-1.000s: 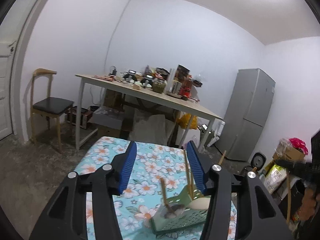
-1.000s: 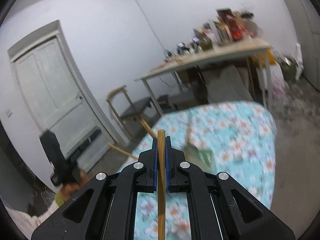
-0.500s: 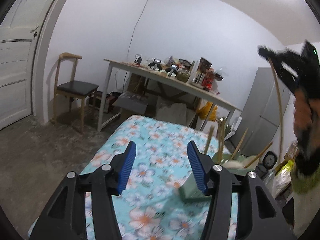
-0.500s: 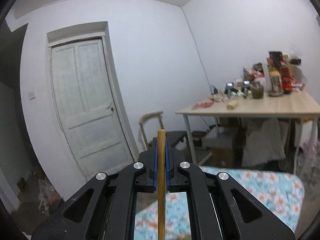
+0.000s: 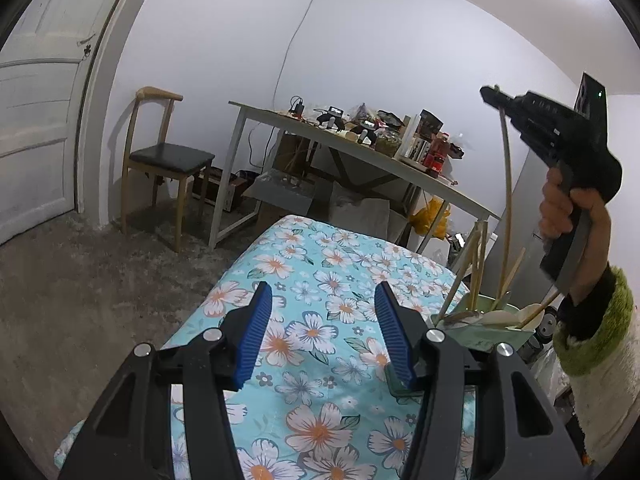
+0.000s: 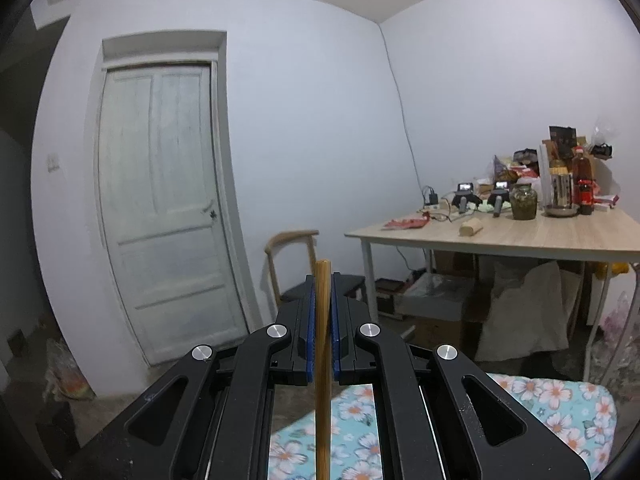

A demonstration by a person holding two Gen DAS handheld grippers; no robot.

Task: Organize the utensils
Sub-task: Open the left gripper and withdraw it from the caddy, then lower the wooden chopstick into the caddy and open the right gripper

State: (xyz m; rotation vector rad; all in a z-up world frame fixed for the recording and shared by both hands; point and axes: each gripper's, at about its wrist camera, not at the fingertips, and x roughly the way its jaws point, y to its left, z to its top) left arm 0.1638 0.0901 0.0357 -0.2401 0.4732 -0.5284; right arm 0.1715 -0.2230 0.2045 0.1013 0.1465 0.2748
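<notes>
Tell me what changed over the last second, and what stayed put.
The right hand-held gripper rose from low at the table edge to high above the green holder, carrying its chopstick upright over it. The left hand-held gripper stayed open and empty; the utensils stayed in the holder.

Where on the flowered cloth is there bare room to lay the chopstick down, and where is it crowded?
The flowered blue tablecloth is bare from its far edge down to the open left gripper, and across its left side. It is crowded at the right edge, where the pale green utensil holder bristles with wooden sticks, below the right gripper clamping its wooden chopstick.
</notes>
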